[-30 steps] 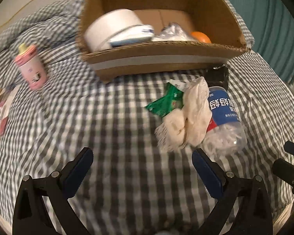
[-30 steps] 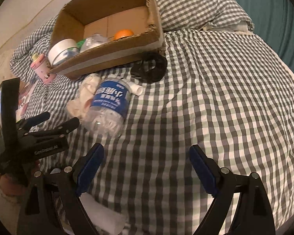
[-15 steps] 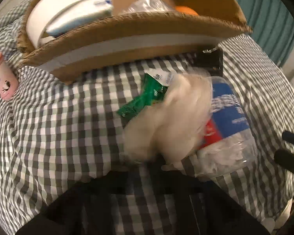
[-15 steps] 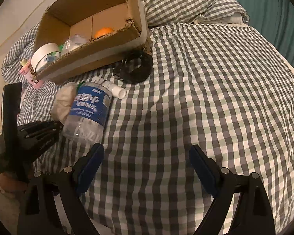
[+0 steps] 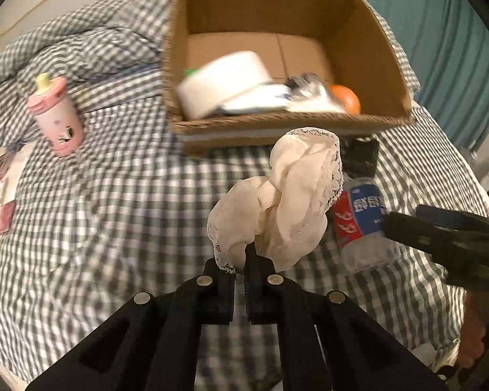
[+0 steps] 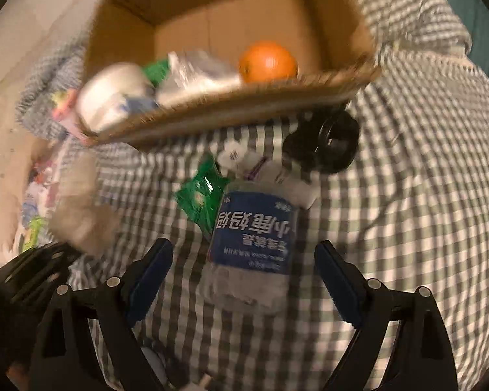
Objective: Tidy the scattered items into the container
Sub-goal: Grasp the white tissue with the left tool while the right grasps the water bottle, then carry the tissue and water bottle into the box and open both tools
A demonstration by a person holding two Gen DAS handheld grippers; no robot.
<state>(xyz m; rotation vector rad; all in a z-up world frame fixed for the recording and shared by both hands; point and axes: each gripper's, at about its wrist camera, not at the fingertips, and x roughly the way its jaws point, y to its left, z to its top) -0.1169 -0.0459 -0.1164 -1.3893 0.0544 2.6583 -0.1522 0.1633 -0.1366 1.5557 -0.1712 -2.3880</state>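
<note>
left wrist view, left gripper (image 5: 240,272) clamping crumpled cream lace-edged cloth (image 5: 277,205)

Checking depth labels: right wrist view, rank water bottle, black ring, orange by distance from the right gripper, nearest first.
1. Water bottle: lying on the checked cover, its base between the open fingers of the right gripper.
2. Black ring: beyond the bottle, right of it, against the box front.
3. Orange: farthest, inside the cardboard box.
</note>
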